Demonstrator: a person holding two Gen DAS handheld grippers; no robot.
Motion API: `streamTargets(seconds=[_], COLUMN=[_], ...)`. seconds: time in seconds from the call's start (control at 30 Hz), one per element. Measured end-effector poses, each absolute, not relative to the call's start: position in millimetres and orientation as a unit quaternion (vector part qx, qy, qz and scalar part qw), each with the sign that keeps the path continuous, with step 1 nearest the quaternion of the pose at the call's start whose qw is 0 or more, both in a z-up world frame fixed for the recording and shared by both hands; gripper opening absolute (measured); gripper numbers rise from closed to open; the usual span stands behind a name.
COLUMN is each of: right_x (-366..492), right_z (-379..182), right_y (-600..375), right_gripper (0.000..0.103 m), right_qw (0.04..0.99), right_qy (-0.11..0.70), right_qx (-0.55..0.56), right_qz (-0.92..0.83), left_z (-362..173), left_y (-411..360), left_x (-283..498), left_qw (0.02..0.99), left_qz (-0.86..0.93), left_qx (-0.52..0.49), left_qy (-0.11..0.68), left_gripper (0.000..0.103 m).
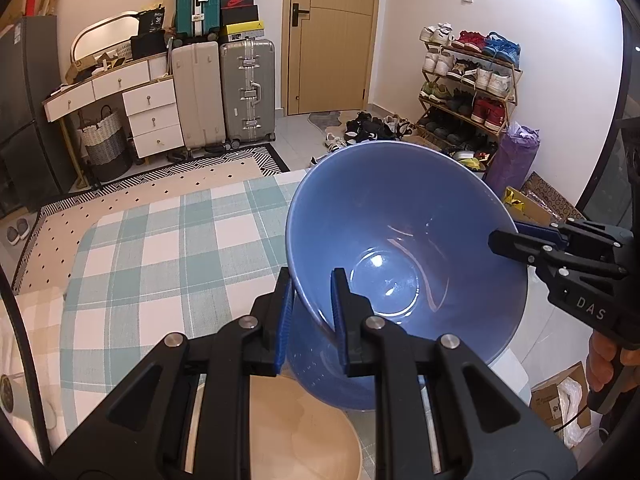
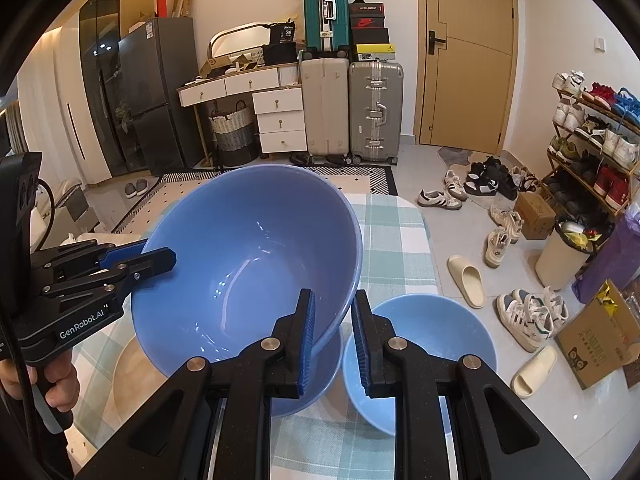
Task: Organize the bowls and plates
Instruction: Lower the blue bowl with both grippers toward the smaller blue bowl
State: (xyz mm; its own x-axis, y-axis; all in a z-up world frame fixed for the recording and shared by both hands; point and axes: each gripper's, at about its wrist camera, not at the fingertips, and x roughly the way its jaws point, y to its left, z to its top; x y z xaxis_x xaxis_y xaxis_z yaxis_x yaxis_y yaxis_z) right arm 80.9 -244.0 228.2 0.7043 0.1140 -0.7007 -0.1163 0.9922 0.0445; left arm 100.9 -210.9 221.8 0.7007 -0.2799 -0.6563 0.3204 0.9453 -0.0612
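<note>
A large blue bowl is hanging tilted in the air above the desk, which is wearing a green and white checked cloth, with its open mouth facing the two cameras. Both grippers are pinching its rim from opposite sides. The left gripper is closing tight on the near-left edge of the bowl, one blue-padded finger inside the wall and the other outside. The right gripper is clamping the opposite edge in the same way, its jaws nearly closed with only the thin rim between them. In the right wrist view, the left gripper is showing at the far side of the bowl, with a person's hand wrapping its handle. Under the raised bowl, another blue bowl of similar colour is sitting on the desk, mostly hidden. Just beside it, to the right in the right wrist view, a smaller light blue bowl is resting upright near the desk edge. A pale round wooden plate is lying on the desk beneath the left gripper. Behind the desk, suitcases, a shoe rack and loose shoes are crowding the floor.
</note>
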Motion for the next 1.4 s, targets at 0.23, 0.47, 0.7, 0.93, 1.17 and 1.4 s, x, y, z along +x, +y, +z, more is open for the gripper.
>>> streamTargets(seconds=[0.23, 0.47, 0.7, 0.93, 1.17, 1.4], right_x=[75.7, 66.9, 69.1, 77.3, 85.9, 93.7], right_z=[225.8, 215.5, 203.2, 188.7, 177.9, 164.8], right_y=[-238.1, -228.2, -228.0, -232.7, -232.8, -232.6], right_gripper=[0.019, 0.019, 0.019, 0.019, 0.019, 0.019], right_qw=[0.922, 0.918, 0.914, 0.909, 0.904, 0.900], right_qy=[0.382, 0.390, 0.399, 0.410, 0.421, 0.430], right_qx=[-0.002, -0.002, 0.001, 0.001, 0.000, -0.002], right_qz=[0.064, 0.067, 0.071, 0.074, 0.074, 0.072], left_z=[221.3, 216.8, 202.5, 185.1, 164.3, 139.9], left_y=[-210.8, -200.1, -194.9, -197.1, -199.8, -197.6], left_x=[100.3, 73.7, 73.2, 96.1, 118.2, 135.4], left_qw=[0.922, 0.920, 0.918, 0.914, 0.911, 0.907], left_qz=[-0.162, -0.158, -0.154, -0.151, -0.148, -0.145], left_qx=[0.029, 0.032, 0.034, 0.036, 0.038, 0.042], left_qy=[0.352, 0.357, 0.364, 0.374, 0.384, 0.392], left_gripper=[0.015, 0.014, 0.015, 0.014, 0.015, 0.014])
